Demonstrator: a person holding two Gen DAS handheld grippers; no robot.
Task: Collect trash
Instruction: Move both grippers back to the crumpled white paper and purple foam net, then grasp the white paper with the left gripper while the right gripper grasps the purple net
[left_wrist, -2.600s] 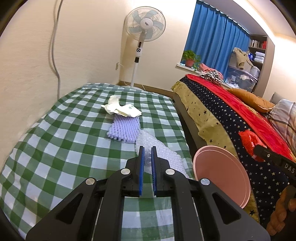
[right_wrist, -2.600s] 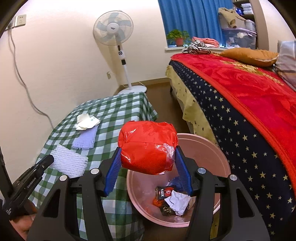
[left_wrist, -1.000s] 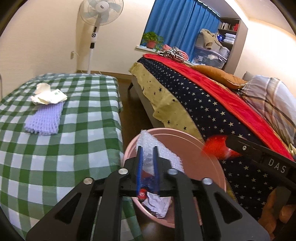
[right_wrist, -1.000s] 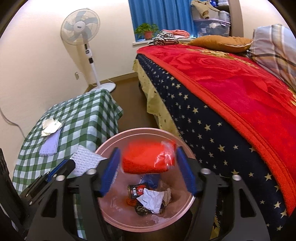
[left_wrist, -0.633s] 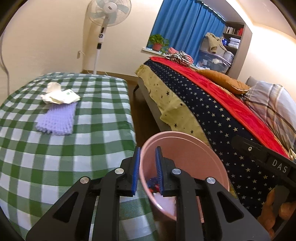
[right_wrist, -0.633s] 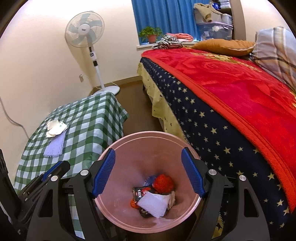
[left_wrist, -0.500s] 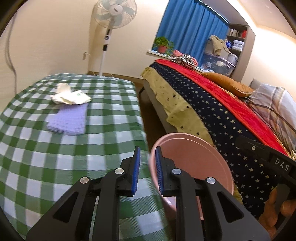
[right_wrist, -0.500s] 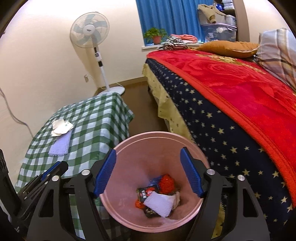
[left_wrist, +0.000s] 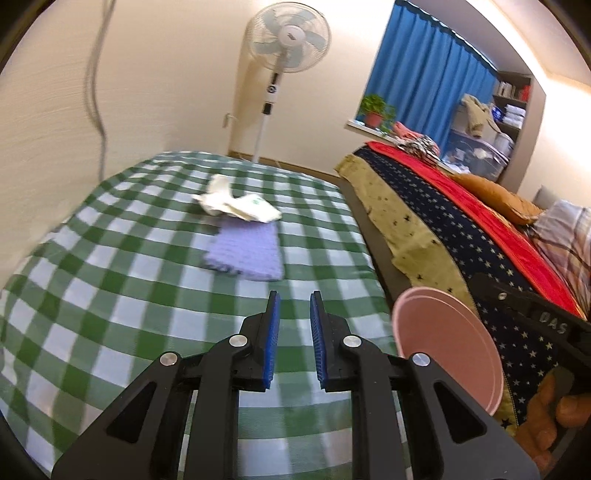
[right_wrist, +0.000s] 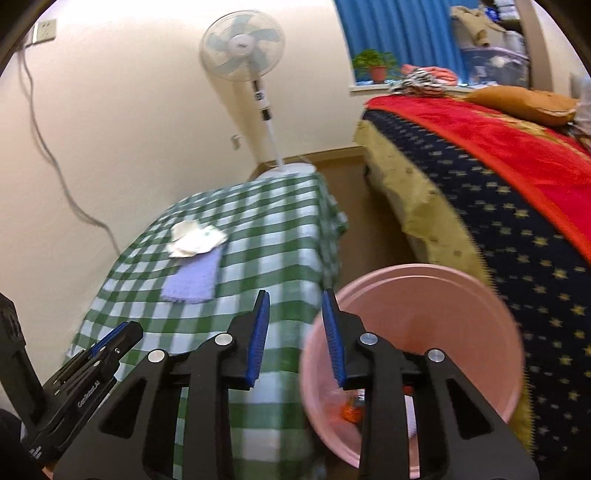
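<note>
Left tongs (left_wrist: 294, 325) and right tongs (right_wrist: 293, 332), both slightly parted and empty, above the checked table (left_wrist: 110, 295). A purple cloth (left_wrist: 243, 253) touching white wrappers (left_wrist: 236, 205) lies on the table; the pink bin (right_wrist: 424, 295) beside the table holds scraps.

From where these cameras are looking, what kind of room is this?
Most likely a lived-in bedroom at home. A bed with a red and star-patterned navy blanket runs along one side, a white standing fan stands by the wall, and a small table under a green checked cloth sits beside the bed.
</note>
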